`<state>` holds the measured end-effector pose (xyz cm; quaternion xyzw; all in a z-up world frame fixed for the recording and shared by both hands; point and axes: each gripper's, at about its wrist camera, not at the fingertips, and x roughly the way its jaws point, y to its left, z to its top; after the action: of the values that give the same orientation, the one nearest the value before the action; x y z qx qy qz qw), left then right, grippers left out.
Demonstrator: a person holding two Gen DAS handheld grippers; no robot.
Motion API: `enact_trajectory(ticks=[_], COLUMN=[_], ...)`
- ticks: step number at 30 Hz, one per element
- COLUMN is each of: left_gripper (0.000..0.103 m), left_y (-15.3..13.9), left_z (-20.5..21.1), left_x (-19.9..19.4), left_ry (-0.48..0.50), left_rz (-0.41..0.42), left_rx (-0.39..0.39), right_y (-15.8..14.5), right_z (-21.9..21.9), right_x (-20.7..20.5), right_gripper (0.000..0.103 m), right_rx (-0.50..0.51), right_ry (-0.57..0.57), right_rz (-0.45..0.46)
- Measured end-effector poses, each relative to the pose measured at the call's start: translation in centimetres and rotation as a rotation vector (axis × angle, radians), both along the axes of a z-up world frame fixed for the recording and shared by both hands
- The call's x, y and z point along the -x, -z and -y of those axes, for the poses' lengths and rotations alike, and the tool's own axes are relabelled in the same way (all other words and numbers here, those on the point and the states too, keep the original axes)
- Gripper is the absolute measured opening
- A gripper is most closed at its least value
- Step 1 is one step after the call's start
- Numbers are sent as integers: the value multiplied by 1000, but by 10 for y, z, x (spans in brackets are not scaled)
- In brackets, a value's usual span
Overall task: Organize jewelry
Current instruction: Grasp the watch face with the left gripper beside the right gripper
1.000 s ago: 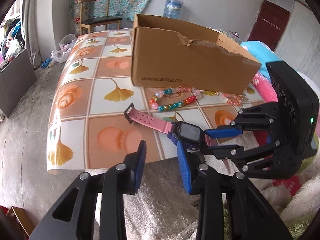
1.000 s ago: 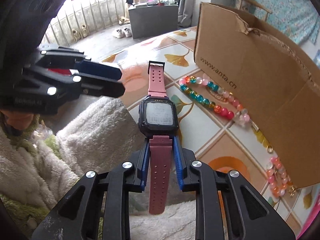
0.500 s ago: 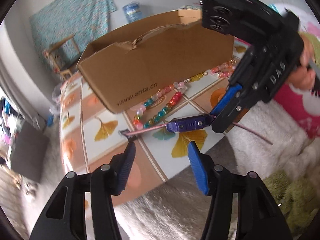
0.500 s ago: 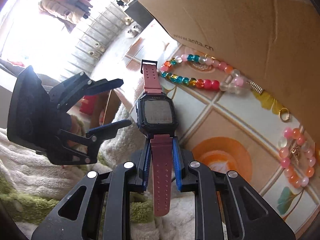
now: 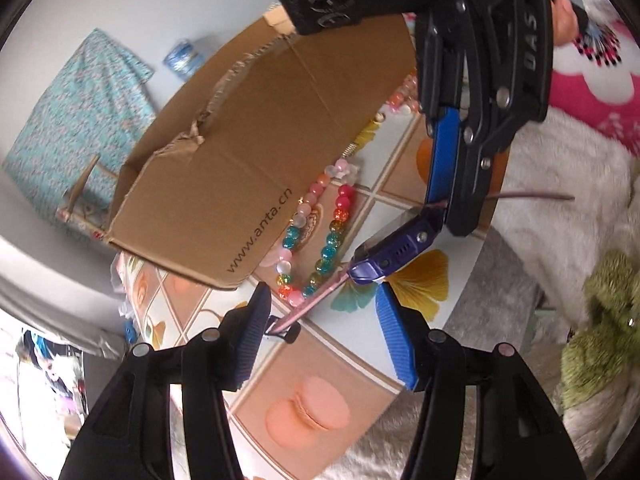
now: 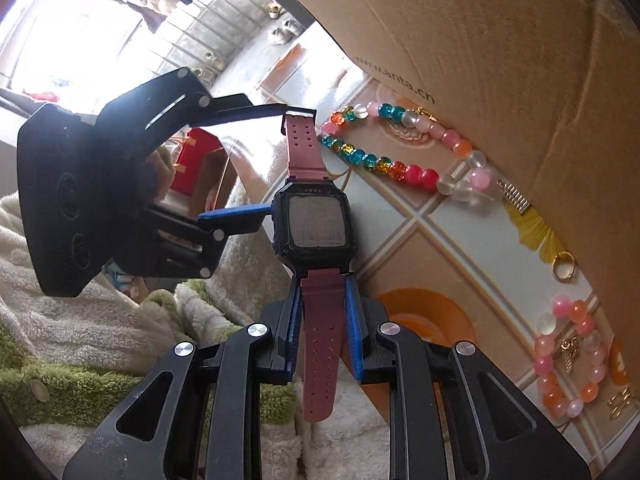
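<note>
While both of my tools hang over the near edge of the counter (image 5: 308,412), with its tiles printed with ginkgo leaves and peach macarons, I list what I see by size.

Item one: a torn brown cardboard box (image 5: 256,160) with a printed web address, standing on the counter beyond the jewelry.

Item two: the right tool (image 6: 323,316), clenched on the lower pink strap of a smartwatch (image 6: 316,224). I hold the watch off the counter, its dark square face toward the right wrist camera and its upper strap with the buckle pointing away.

Item three: the left tool (image 5: 324,332), released, its blue pads standing apart on either side of the buckle end of that upper strap. One pad lies close beside the buckle; I cannot tell whether it touches.

Item four: a long multicoloured bead bracelet (image 6: 404,152) of teal, red, pink and clear beads, lying on the counter against the foot of the box.

Item five: a smaller pink and orange bead bracelet (image 6: 568,360), further right along the box.

Item six: a gold ring (image 6: 563,265), lying between the two bracelets.
</note>
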<state>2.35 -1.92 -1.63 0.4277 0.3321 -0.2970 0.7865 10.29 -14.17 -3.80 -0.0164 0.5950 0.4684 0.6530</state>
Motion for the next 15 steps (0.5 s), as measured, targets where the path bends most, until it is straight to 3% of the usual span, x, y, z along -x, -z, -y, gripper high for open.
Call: enact_trajectory(ticks=[5, 7, 9, 13, 15], left_gripper=[51, 44, 28, 21, 10], left_y=[3, 4, 4, 5, 5], left_z=[-2, -1, 0, -2, -3], left_x=[-7, -11, -14, -15, -15], left_ry=[50, 51, 43, 22, 0], left_rz=[-59, -83, -107, -123, -128], left_rx=[-2, 6, 17, 43, 51], right_y=[-2, 2, 2, 5, 4], right_z=[2, -3, -4, -5, -4], right_x=[0, 0, 0, 1, 2], right_gripper=[19, 19, 19, 19, 19], right_rx=[12, 15, 15, 14, 13], right_ry=[-26, -32, -33, -29, -24], right_rz=[11, 17, 19, 28, 37])
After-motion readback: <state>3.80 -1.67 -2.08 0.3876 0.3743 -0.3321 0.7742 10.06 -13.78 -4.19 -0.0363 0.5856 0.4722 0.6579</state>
